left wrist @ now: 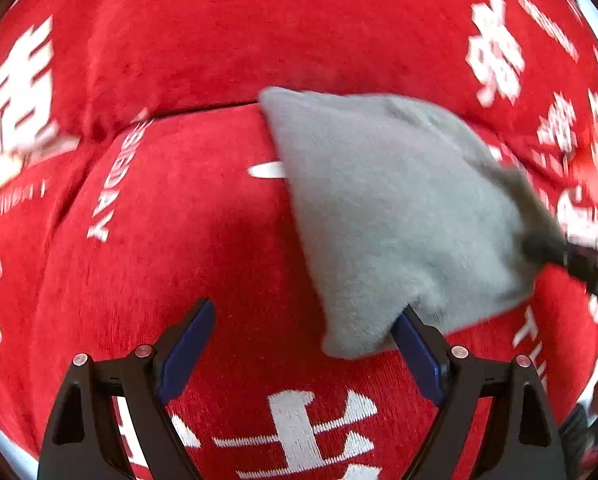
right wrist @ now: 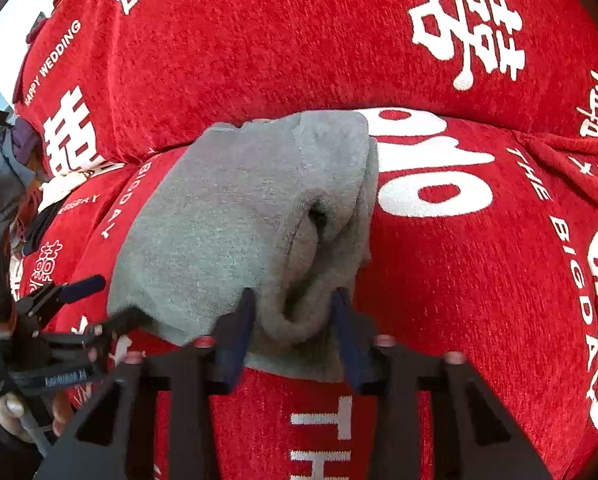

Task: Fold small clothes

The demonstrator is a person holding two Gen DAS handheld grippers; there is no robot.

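The fold looks under way but unfinished, judging by how things lie. A small grey garment [right wrist: 235,216] of soft fleecy knit lies on a red cover [right wrist: 479,280] printed with white lettering, over what seems to be a sofa seat, right up against the back cushion. In the right wrist view its near edge is bunched into a thick roll, with a dark opening showing in the middle, and the right gripper [right wrist: 295,312] is clamped on that roll. The left gripper [left wrist: 303,348] stands wide apart, holding nothing, one finger just touching the garment's near corner. Flattening and a tidy final fold probably remain.
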